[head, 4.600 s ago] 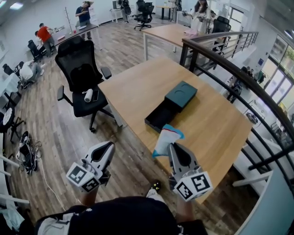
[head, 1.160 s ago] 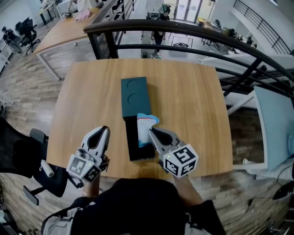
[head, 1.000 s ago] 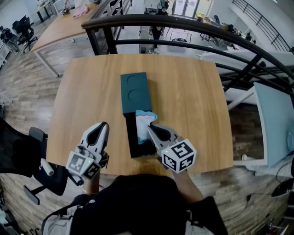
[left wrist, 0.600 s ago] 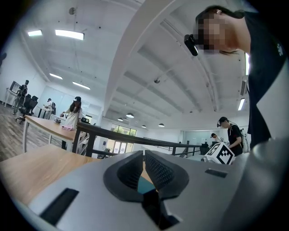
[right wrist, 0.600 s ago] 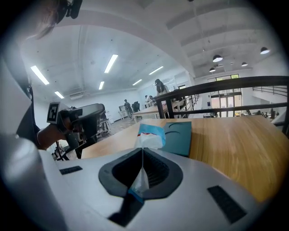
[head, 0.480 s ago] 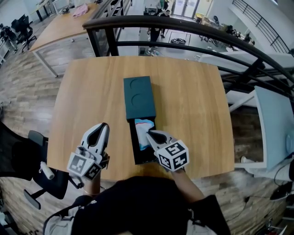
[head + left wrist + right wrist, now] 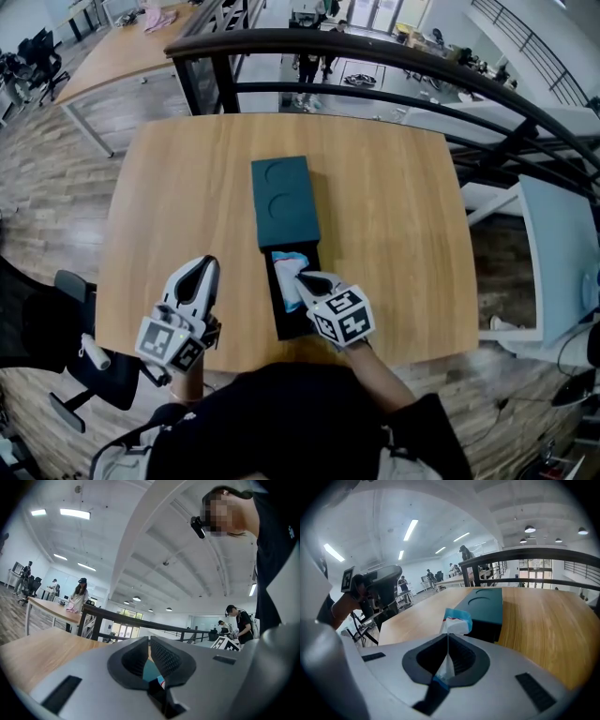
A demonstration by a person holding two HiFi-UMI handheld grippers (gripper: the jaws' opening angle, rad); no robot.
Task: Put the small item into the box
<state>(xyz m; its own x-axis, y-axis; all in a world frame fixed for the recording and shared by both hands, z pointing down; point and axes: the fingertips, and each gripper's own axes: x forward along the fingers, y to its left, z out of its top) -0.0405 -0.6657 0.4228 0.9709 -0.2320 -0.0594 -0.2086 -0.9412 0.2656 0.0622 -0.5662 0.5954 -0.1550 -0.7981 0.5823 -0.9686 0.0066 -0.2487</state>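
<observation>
Packet, white with a blue border and a red stripe, pinched by one thin edge between the closed jaws of the right gripper. It sits over the far end of the open tray of the dark teal box, just beside the covered part. Whether it touches the tray floor cannot be told. The box lies lengthwise at the middle of the wooden table, with its tray drawn out toward the near edge.

In the right gripper view, the packet rises from the right gripper in front of the box, with the table running off to the right.

The left gripper hovers over the table's near edge, left of the tray. In its own view, the left gripper has its jaws drawn together, holding nothing. A dark railing runs beyond the far edge.
</observation>
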